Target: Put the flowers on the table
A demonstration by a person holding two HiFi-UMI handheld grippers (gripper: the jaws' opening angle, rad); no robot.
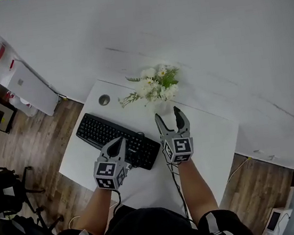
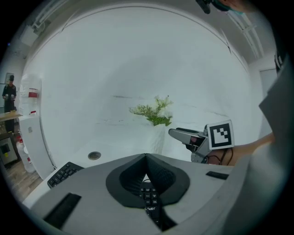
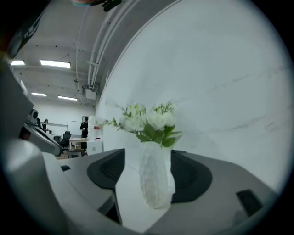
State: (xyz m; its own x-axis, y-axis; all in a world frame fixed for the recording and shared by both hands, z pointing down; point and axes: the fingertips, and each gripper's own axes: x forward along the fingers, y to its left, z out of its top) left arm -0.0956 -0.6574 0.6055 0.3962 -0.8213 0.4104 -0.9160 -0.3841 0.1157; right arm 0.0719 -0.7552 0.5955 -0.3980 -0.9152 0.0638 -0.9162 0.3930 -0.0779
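Head view: right tool [image 1: 167, 113] level, spread, facing flowers [image 1: 156, 83].

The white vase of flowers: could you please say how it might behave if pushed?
The vase is tall and narrow, so probably tippy. Its flowers spread wide up top, likely adding to that. It looks glassy, possibly fragile.

The left hand-held gripper [image 1: 119, 142] hid part of the black computer keyboard [image 1: 105, 132]. Beyond the keyboard, the white textured vase [image 1: 162, 105] barely showed against the white bench [image 1: 208, 133].
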